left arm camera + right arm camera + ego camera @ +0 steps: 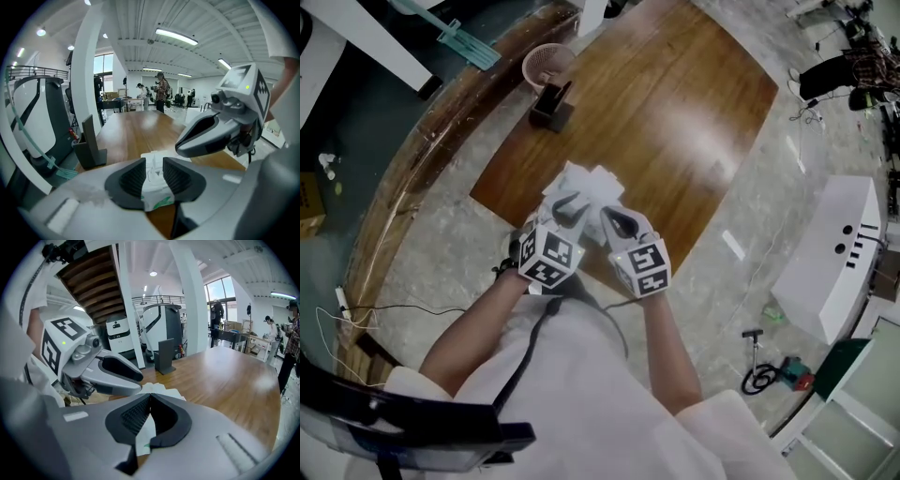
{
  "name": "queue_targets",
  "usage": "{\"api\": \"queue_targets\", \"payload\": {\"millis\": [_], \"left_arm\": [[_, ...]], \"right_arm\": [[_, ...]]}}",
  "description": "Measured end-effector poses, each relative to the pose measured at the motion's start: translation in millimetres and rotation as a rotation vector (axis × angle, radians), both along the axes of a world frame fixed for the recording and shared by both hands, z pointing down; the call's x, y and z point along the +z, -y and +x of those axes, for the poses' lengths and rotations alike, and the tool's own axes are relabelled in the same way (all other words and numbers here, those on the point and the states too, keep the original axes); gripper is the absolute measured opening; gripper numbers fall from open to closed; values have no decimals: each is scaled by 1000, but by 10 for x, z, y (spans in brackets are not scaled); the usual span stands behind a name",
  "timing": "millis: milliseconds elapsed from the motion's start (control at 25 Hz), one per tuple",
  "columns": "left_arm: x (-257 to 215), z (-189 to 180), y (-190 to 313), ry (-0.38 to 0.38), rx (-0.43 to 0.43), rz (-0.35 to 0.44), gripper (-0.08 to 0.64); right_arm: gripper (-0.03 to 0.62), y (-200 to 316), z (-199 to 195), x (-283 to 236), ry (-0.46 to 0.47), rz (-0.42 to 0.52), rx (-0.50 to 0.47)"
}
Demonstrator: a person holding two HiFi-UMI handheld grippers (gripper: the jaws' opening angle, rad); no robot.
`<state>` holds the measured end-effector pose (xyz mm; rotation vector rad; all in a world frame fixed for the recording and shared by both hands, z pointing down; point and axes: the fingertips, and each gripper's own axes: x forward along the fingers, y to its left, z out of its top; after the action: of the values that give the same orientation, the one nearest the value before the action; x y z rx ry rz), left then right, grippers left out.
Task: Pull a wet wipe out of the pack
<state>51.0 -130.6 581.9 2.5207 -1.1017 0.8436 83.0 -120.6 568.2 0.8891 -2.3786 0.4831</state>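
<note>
The white wet wipe pack point(586, 186) lies on the wooden table point(684, 103), near its front edge, with crumpled white wipe material on top. My left gripper point(568, 208) hangs over its near left part, jaws open. In the left gripper view the pack point(157, 183), with a bit of green print, shows in the gap of the left gripper point(153, 174), and the pads do not press on it. My right gripper point(619, 223) sits beside it over the pack's near right part. In the right gripper view the right gripper point(150, 399) has its tips touching, with nothing visible between them; the pack point(164, 391) lies just beyond.
A dark upright stand point(551, 105) and a pink mesh basket point(548, 64) sit at the table's far left corner. A curved wooden ledge point(412, 169) runs along the left. A white machine point(834, 253) stands on the floor at the right.
</note>
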Motion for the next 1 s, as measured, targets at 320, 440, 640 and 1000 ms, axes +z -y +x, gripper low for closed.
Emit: {"api": "queue_targets", "payload": {"millis": [320,440,640,1000], "left_arm": [[166,-30,95,22,-27,-22,5],[195,-117,132,-20,-79,-62,5],[254,-264,201,-53,-137,-130,5],[370,-317,188,-46,-123,-173,6]], "right_arm": [[9,19,32,27,10,-8,32],[9,22,44,62,13,-17,45],[9,71,25,152,15,-15,55],[55,75,-96,289,-44,-32,23]]}}
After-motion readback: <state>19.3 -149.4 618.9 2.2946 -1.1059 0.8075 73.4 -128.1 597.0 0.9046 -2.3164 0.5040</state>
